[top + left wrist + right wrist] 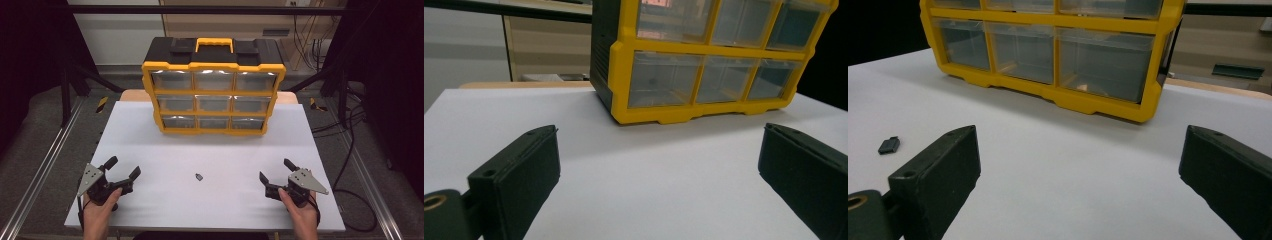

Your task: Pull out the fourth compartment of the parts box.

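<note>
1. A white table carries a yellow drawer organizer at its far side, well beyond both grippers.
2. The left gripper and right gripper both gape, empty.
3. A small dark part lies between them, nothing in the way.

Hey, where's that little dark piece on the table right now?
In the high view the small dark piece lies alone on the white table, between the left gripper and right gripper, before the yellow drawer organizer.

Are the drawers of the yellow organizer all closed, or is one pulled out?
All closed. In the high view, the nine drawer fronts of the organizer sit flush within its yellow frame; none sticks out.
</note>
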{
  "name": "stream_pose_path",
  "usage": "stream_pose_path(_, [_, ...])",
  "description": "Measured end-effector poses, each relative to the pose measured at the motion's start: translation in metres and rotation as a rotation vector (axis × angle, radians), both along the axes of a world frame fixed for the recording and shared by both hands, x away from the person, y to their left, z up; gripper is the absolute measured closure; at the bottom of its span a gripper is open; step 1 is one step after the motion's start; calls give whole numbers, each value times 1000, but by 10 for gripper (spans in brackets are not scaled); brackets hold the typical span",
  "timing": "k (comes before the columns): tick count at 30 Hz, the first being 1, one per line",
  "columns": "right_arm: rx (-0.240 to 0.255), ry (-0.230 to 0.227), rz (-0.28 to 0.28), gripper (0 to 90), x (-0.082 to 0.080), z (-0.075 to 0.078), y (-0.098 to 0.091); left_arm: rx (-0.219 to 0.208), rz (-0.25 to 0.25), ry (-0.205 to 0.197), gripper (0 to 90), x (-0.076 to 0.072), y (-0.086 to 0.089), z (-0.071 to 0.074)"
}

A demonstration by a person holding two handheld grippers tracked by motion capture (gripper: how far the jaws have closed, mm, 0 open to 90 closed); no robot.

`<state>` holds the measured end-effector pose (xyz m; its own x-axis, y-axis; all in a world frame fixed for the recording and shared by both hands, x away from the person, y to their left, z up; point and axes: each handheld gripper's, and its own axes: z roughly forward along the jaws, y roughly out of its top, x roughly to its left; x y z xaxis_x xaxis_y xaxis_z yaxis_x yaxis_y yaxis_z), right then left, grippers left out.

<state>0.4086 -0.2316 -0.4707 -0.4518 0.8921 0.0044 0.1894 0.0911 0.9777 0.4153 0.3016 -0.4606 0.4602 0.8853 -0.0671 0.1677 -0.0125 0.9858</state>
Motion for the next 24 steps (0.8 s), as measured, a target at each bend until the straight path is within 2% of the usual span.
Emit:
stream_pose_path(7, [11, 5, -3, 32, 0, 1, -1, 171, -55, 12, 37, 13, -23, 8])
stream_pose_path(12, [-11, 22, -3, 34, 0, 0, -1, 306, -86, 0, 38, 23, -37, 22])
stream_pose_path(13, [-10, 23, -3, 34, 0, 0, -1, 329, -90, -16, 41, 26, -39, 25])
stream_pose_path(14, [-6, 24, -5, 34, 0, 1, -1, 329, -90, -16, 47, 26, -39, 25])
stream_pose_path(16, [-1, 27, -6, 34, 0, 1, -1, 375, -91, -6, 47, 30, -46, 32])
stream_pose_path(24, [13, 41, 3, 34, -1, 2, -1, 523, -107, -47, 50, 43, -63, 43])
